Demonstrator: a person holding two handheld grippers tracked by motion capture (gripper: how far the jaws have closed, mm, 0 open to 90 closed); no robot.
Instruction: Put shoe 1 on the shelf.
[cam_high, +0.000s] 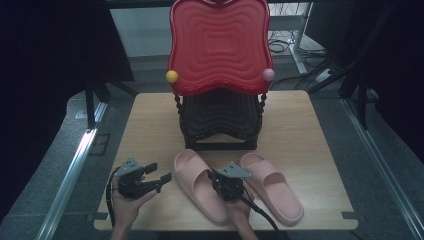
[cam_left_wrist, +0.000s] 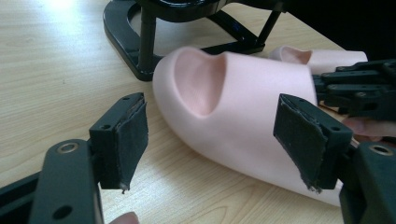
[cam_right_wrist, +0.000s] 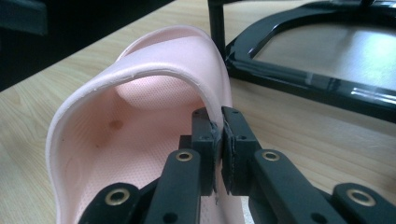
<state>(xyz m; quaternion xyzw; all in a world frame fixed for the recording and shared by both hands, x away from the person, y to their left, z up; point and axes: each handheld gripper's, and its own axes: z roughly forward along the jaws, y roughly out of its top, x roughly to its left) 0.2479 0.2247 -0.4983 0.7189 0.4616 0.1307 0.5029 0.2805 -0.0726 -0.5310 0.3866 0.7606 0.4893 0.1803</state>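
Note:
Two pink slippers lie near the front of the wooden table (cam_high: 150, 125): the left slipper (cam_high: 197, 187) and the right slipper (cam_high: 272, 187). My right gripper (cam_high: 214, 176) reaches between them and is shut on the left slipper's strap. In the right gripper view the pads of that gripper (cam_right_wrist: 219, 126) pinch the strap's edge of the slipper (cam_right_wrist: 154, 70). My left gripper (cam_high: 160, 172) is open, just left of that slipper's toe. In the left gripper view its jaws (cam_left_wrist: 212, 119) stand wide apart in front of the slipper (cam_left_wrist: 243, 107), not touching it.
A rack stands at the table's middle back, with a red wavy tray (cam_high: 220, 45) on top and a black tray (cam_high: 220, 117) below. Its black base (cam_left_wrist: 135, 42) (cam_right_wrist: 299, 79) lies close behind the slippers. The table's front edge is near both hands.

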